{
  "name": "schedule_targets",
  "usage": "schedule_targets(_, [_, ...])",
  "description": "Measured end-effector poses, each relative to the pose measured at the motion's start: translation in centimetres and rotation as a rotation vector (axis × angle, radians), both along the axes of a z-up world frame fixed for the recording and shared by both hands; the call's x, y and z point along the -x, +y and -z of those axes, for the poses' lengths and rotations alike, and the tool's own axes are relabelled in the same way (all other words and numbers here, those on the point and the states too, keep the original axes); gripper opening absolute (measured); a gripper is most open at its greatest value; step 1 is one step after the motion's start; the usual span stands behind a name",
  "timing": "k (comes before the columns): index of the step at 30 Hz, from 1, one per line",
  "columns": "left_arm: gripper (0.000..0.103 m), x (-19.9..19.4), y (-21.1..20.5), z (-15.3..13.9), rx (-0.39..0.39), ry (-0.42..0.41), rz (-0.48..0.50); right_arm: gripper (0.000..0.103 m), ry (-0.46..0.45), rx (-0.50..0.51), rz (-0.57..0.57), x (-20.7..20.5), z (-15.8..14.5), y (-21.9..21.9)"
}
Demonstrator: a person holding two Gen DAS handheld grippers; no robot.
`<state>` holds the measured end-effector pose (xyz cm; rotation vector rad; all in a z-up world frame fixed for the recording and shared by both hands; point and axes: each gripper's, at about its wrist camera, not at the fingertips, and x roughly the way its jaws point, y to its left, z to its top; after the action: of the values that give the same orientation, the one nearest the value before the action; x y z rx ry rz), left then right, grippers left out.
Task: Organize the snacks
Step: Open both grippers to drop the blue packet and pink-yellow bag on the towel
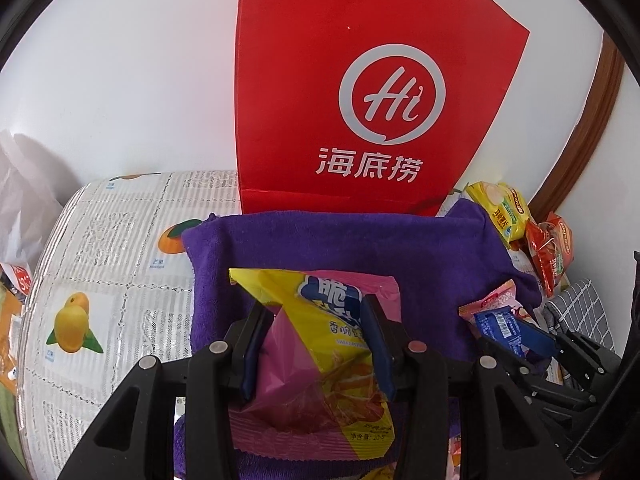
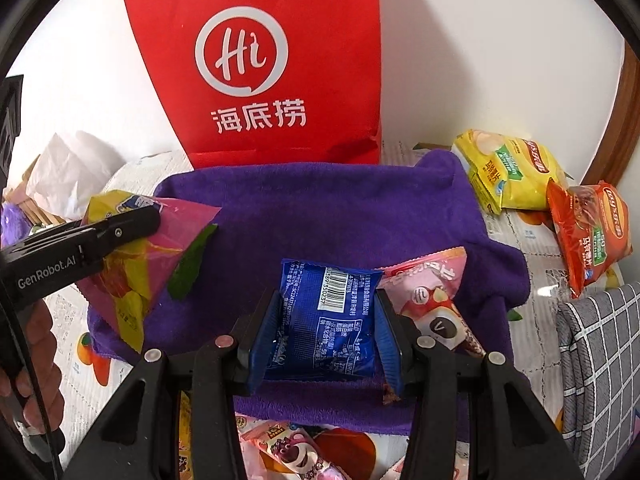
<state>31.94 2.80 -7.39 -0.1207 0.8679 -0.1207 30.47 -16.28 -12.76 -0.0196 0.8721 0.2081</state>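
right gripper (image 2: 326,320) view alone shows a hand (image 2: 34,360).

Left hand-held gripper (image 1: 316,344): black frame, blue pads, with a yellow-and-pink snack bag (image 1: 320,360) between them. Right hand-held gripper (image 2: 326,340): same colours, with a blue packet (image 2: 324,320) between them. Beneath both: purple towel (image 2: 320,216). Beyond both: red paper bag (image 2: 272,64), white logo. Right of the right hand-held gripper: yellow chip bag (image 2: 508,172), orange-red chip bag (image 2: 588,232).

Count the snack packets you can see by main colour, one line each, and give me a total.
Right wrist view:
Yellow and pink: 1, in the left gripper
Blue: 1, in the right gripper
Pink: 2, one beside the blue packet, one at the bottom edge
Yellow: 1
Orange-red: 1
Total: 6
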Motion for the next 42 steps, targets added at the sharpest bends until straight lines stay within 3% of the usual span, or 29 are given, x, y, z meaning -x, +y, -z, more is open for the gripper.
schedule_targets(11, [0.048, -0.3, 0.4, 1.1, 0.033, 0.055, 0.001, 0.047, 0.029, 0.094, 0.008, -0.8, 1.0, 0.6])
schedule_targets(20, [0.06, 0.7, 1.2, 0.4, 0.031, 0.074, -0.02, 0.058, 0.037, 0.036, 0.014, -0.1, 0.1, 0.2])
schedule_targets(32, [0.061, 5.3, 2.3, -2.9, 0.01, 0.04, -0.039, 0.058, -0.039, 0.009, 0.036, 5.5, -4.8, -1.1])
schedule_targets(42, [0.062, 11.1, 2.0, -5.6, -0.02, 0.005, -0.024, 0.058, -0.074, -0.015, 0.098, 11.1, -6.5, -2.6])
